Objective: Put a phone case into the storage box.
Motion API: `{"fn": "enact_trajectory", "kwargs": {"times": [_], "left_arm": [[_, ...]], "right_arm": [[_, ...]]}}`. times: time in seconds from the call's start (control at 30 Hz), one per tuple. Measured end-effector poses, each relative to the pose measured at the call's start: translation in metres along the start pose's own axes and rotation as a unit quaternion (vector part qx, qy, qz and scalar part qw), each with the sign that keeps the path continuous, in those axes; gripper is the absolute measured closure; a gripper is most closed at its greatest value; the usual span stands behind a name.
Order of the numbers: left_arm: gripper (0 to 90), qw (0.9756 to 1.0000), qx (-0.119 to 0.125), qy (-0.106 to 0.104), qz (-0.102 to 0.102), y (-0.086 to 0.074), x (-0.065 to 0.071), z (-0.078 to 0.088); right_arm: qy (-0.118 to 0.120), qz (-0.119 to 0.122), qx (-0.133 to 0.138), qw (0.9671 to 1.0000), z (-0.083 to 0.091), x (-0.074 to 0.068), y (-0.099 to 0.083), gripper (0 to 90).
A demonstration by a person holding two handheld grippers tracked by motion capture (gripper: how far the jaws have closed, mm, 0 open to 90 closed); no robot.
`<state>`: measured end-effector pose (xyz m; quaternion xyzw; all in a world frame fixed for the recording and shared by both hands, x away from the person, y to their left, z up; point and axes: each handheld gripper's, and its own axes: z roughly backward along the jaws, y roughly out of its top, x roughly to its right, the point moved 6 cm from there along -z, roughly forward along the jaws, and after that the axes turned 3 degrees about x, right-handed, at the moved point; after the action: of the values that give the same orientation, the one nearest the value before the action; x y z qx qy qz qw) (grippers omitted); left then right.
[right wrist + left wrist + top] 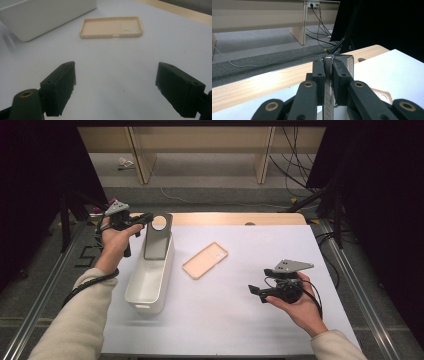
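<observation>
A grey phone case [156,245] with a round hole near its top stands upright over the far end of a white bin [134,292]. My left gripper [143,219] is shut on its top edge. In the left gripper view the case's thin edge [328,85] is pinched between the pads of my left gripper [329,72]. A beige phone case [205,260] lies hollow side up on the white mat, to the right of the bin. My right gripper [261,281] hovers open at the right of the mat and points toward the beige case [111,27]. Nothing is between the pads of the right gripper [115,90].
The white mat [225,320] covers a wooden table whose far edge [235,218] shows beyond it. The bin's corner [45,15] is at the upper left in the right gripper view. Cables and desk legs lie on the floor behind; dark curtains stand at both sides.
</observation>
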<state>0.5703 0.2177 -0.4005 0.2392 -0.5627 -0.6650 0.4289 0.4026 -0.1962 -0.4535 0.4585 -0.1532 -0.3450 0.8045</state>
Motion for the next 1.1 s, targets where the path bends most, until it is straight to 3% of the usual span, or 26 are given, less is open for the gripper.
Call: {"fn": "enact_trajectory", "kwargs": {"times": [1.1], "left_arm": [[81.1, 0.9994, -0.029, 0.018, 0.008, -0.023, -0.010, -0.011]], "right_arm": [[0.001, 0.000, -0.002, 1.0000, -0.001, 0.000, -0.001, 17.4]]}}
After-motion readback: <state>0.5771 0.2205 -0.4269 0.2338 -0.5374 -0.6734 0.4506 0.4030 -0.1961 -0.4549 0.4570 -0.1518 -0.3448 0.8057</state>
